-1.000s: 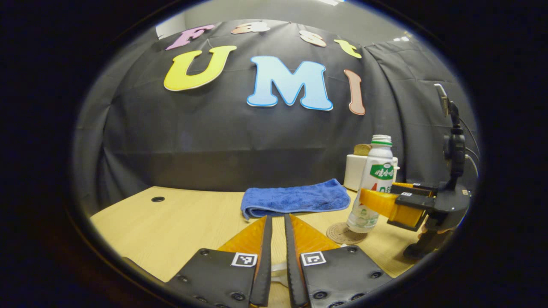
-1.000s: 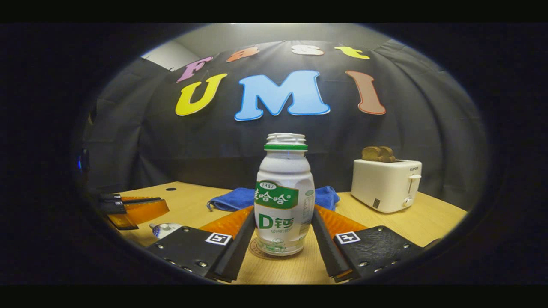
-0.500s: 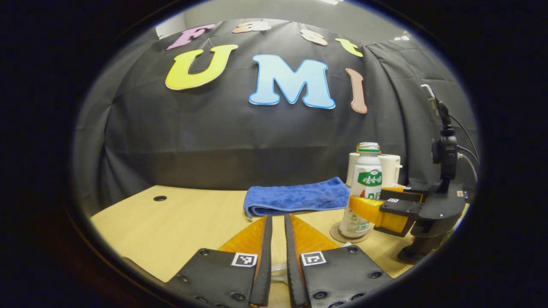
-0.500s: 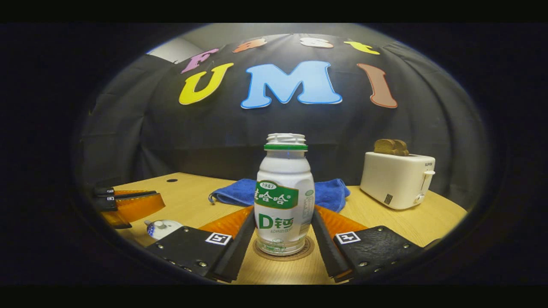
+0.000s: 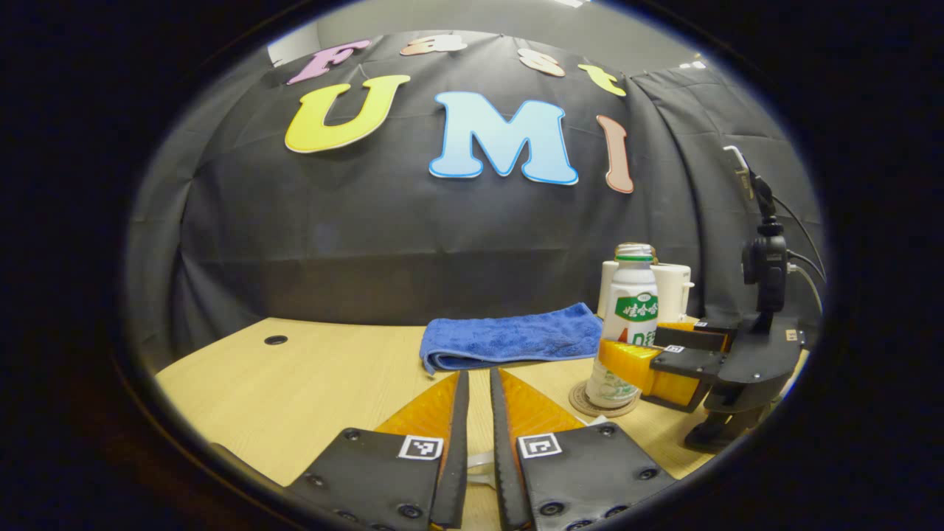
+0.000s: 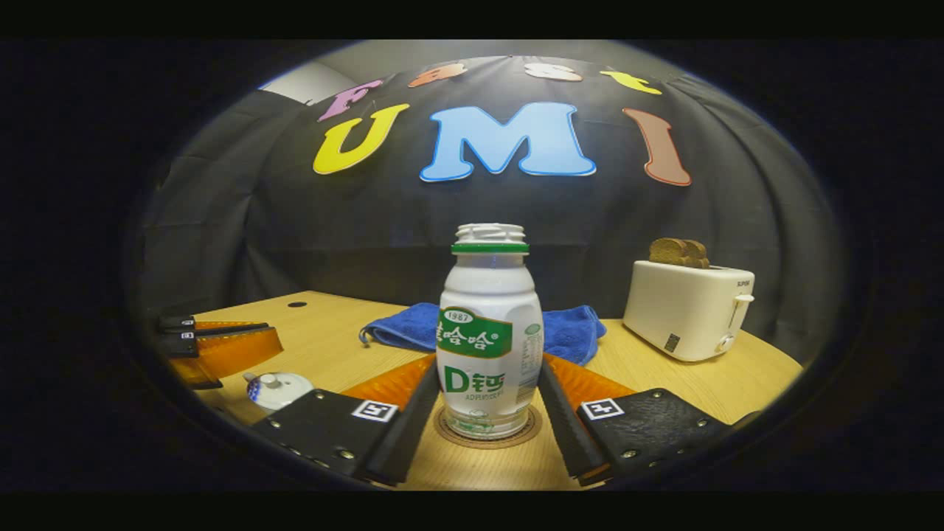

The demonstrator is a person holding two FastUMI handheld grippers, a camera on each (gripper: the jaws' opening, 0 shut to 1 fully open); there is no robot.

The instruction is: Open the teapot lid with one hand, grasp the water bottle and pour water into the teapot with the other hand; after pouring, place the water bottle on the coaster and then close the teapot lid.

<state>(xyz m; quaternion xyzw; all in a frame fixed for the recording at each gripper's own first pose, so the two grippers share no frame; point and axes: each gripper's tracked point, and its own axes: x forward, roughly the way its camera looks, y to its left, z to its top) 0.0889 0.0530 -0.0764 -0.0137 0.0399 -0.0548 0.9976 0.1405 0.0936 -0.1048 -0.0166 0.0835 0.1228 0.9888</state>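
White plastic water bottle with a green label [image 6: 487,332] stands upright on the round brown coaster [image 6: 487,434], the right gripper [image 6: 483,413] closed against its sides. Judged best now: part the fingers evenly and back straight out so nothing tips. The left gripper [image 5: 478,413] sits nearly closed, holding nothing visible. The small blue-and-white teapot lid [image 6: 274,388] rests nearby on the pale wooden table [image 5: 310,383].
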